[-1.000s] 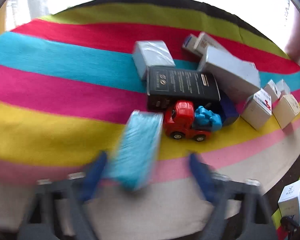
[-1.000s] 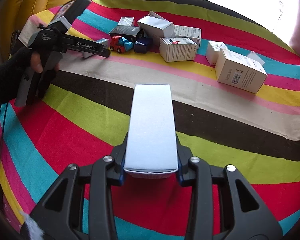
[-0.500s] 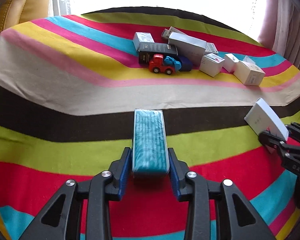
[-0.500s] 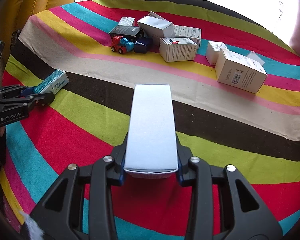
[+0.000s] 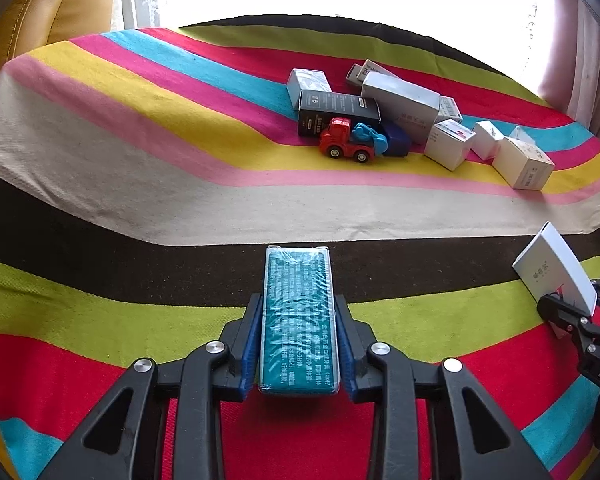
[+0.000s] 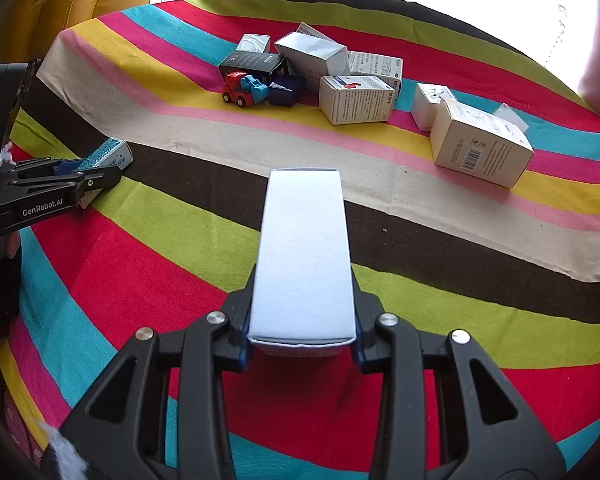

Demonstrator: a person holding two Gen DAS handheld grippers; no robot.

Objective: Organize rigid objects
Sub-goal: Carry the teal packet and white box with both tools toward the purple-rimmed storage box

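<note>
A striped cloth (image 5: 148, 208) covers the surface. In the right wrist view, a red toy truck (image 6: 242, 90) and boxes (image 6: 356, 98) cluster at twelve o'clock; a cream box (image 6: 482, 146) lies at two.

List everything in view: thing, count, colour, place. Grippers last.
striped cloth: one, many colours, covers the surface
teal box: one, teal, clamped in the left gripper
white box: one, white, clamped in the right gripper
toy truck: one, red with a blue load, far side, in front of the black box
black box: one, black, behind the truck
dark blue box: one, right of the truck
pale boxes: several, white or grey, clustered at the far side
yellow seat: one, beyond the far left edge
left gripper: black, blue pads, shut
right gripper: black, shut
</note>
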